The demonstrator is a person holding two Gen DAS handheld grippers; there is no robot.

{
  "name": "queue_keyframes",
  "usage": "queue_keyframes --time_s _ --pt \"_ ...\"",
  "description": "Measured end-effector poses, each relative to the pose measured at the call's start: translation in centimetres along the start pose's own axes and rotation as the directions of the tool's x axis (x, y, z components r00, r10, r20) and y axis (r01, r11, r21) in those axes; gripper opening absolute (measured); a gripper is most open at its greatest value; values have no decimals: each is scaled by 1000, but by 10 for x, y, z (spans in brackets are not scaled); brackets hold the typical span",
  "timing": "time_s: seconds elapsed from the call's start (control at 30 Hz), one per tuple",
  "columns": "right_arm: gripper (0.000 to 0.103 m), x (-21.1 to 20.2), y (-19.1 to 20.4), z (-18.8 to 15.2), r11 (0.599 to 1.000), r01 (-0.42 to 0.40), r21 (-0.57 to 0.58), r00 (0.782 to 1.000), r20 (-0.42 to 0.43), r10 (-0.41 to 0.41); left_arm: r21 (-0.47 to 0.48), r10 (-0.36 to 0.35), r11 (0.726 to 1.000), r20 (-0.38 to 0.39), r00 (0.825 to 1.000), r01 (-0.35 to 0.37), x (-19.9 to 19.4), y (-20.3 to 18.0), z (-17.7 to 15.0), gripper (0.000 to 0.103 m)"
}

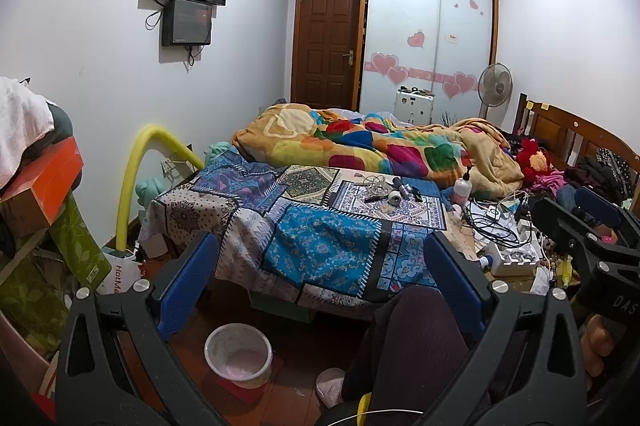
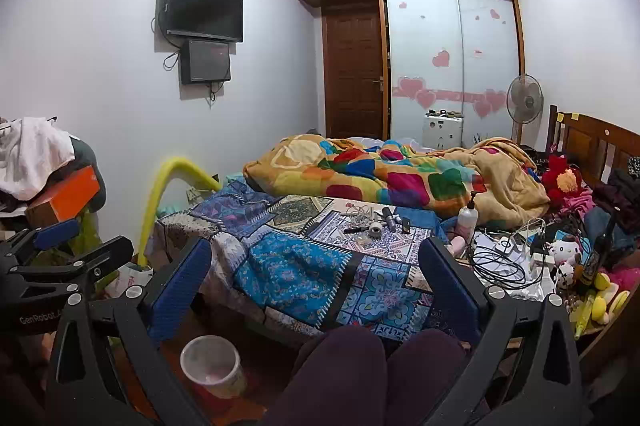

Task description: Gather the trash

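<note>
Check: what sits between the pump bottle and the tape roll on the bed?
Left wrist view: between pump bottle and tape roll lie a dark cylindrical gadget and a small black item.

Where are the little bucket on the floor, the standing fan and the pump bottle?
bucket (image 1: 239,354), left wrist view, on its inner wall.
standing fan (image 2: 524,99), right wrist view, on its round grille.
pump bottle (image 2: 468,218), right wrist view, on its body.

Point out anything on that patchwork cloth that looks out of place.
A scatter of small items lies loose mid-cloth: tape roll, dark cylinders, tangled cord. Beside it, cables sprawl in a heap. Both grippers are open, holding nothing.
</note>
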State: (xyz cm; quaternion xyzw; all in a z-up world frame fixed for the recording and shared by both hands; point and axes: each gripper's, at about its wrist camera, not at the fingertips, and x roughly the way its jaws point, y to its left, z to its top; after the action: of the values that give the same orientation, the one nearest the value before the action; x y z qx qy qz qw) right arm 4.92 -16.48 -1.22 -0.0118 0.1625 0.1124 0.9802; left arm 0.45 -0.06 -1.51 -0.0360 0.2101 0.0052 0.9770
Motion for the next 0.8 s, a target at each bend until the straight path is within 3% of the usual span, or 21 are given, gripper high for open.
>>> queue_keyframes --time_s 0.8 --pt "103 2 11 -5 1000 -7 7 1000 -10 7 -3 1 1000 -3 1000 -1 -2 -5 1 103"
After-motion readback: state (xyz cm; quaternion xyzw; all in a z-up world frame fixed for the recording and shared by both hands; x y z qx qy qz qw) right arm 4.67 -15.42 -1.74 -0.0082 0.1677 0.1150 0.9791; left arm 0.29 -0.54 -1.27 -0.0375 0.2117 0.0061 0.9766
